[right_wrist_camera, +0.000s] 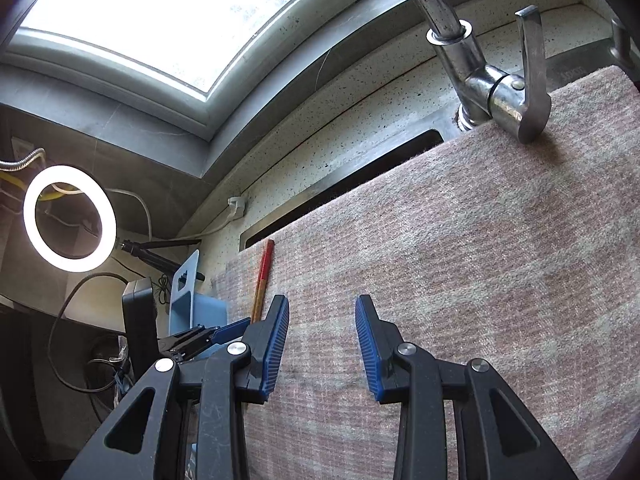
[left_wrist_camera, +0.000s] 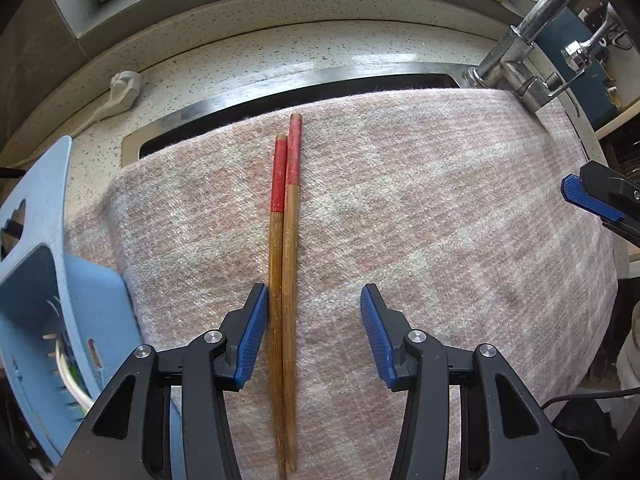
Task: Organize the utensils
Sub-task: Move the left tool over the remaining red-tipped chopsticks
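Two wooden chopsticks (left_wrist_camera: 286, 248) with red ends lie side by side on a pink-grey cloth (left_wrist_camera: 440, 220) spread over the sink. My left gripper (left_wrist_camera: 314, 288) points down over their plain ends and stands open. The pair lies between its fingers, close beside the left pad (left_wrist_camera: 254, 332) and well apart from the right one. In the right wrist view the chopsticks (right_wrist_camera: 264, 272) show at the cloth's left edge, partly hidden behind my finger. My right gripper (right_wrist_camera: 322, 300) is open above the bare cloth (right_wrist_camera: 480, 260) with nothing between its fingers; it also shows as the right gripper (left_wrist_camera: 592, 196) at the left wrist view's right edge.
A blue slotted utensil holder (left_wrist_camera: 48, 280) stands left of the cloth, with something white inside. A chrome faucet (right_wrist_camera: 480, 80) rises at the cloth's far right corner. A white plug (left_wrist_camera: 124, 88) lies on the speckled counter. A lit ring light (right_wrist_camera: 70, 218) stands at far left.
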Motion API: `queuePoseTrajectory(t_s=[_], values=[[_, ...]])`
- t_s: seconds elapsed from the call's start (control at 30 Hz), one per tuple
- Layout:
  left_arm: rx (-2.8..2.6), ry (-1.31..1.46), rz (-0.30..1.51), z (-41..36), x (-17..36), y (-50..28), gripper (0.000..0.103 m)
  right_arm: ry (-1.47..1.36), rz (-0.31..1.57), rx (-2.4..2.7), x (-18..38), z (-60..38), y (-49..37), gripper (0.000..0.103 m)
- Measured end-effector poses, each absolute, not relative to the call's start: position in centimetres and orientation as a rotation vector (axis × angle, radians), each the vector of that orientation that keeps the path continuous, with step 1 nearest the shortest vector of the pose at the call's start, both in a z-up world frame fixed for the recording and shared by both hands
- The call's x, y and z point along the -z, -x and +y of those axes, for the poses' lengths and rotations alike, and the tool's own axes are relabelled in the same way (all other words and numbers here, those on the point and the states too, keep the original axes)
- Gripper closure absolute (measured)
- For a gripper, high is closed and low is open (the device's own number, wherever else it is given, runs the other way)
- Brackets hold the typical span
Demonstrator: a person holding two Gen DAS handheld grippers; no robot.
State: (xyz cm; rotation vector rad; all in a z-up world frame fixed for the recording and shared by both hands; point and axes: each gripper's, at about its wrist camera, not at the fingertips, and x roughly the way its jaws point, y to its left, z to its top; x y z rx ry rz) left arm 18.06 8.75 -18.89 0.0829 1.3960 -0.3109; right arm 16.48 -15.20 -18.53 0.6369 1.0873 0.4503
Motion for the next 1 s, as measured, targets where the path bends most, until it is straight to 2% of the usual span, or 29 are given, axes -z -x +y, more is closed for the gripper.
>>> queuePoseTrajectory(t_s=[0.6,1.0], values=[[0.492,0.19,1.374,-2.2,18.8,-12.1,0.06,-0.576,1.126,-0.502,18.6,-17.2,-15.8,0.072],[0.396,0.098,1.331,0.0,18.4,-12.7,0.06,-0.572,1.155,-0.502,19.2,-19.0,-14.6,0.072]])
